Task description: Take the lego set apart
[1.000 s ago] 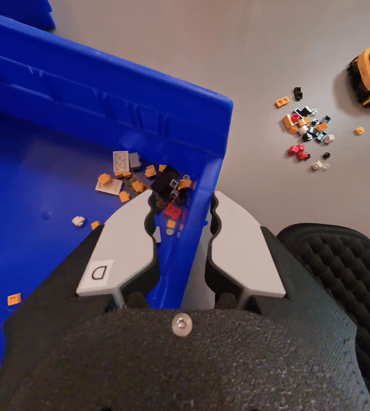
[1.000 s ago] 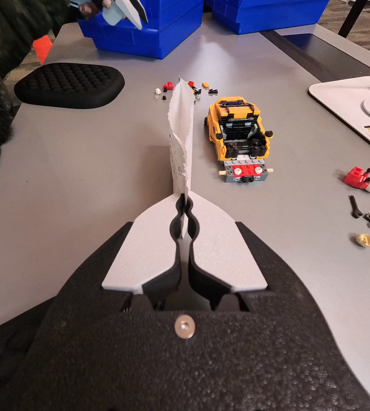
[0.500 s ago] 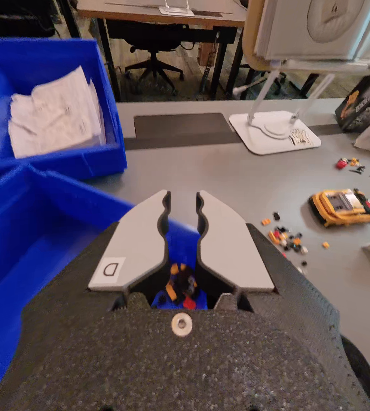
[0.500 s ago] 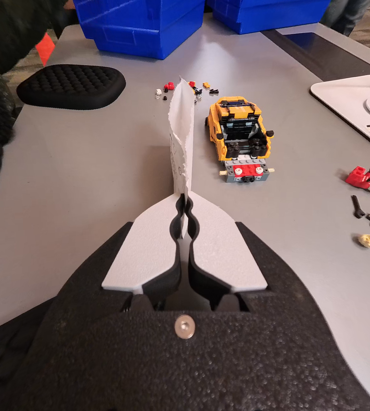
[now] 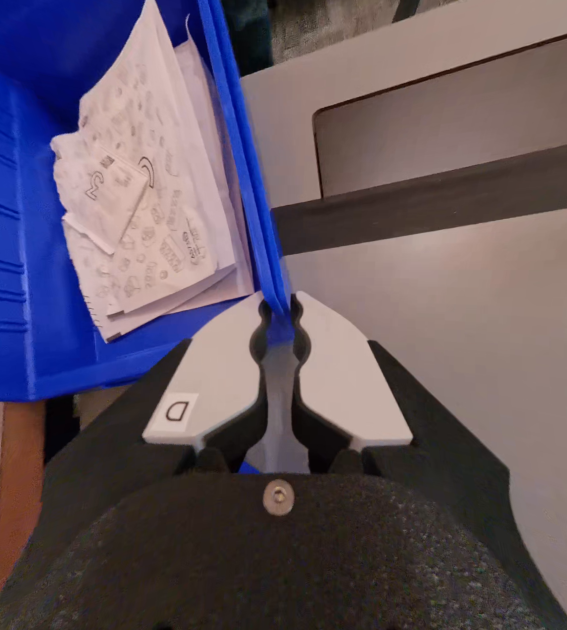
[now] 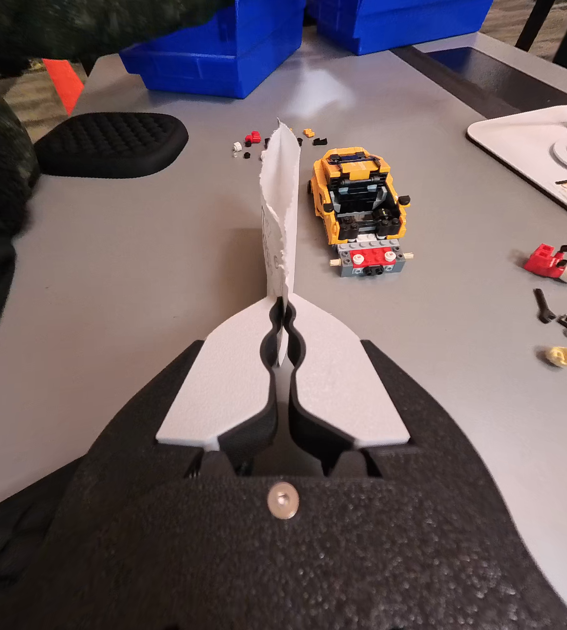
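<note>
Peeking from the left gripper: clamped on a bin rim. Only the right gripper, pinching paper, shows the car, just beyond its fingertips to the right.

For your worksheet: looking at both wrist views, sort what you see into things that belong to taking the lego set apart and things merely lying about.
Belongs to the job:
- yellow lego car
- loose pieces
- blue bin, gripped by the left gripper
- paper bag in the right gripper

Lying about:
- black pad
- white stand base
</note>
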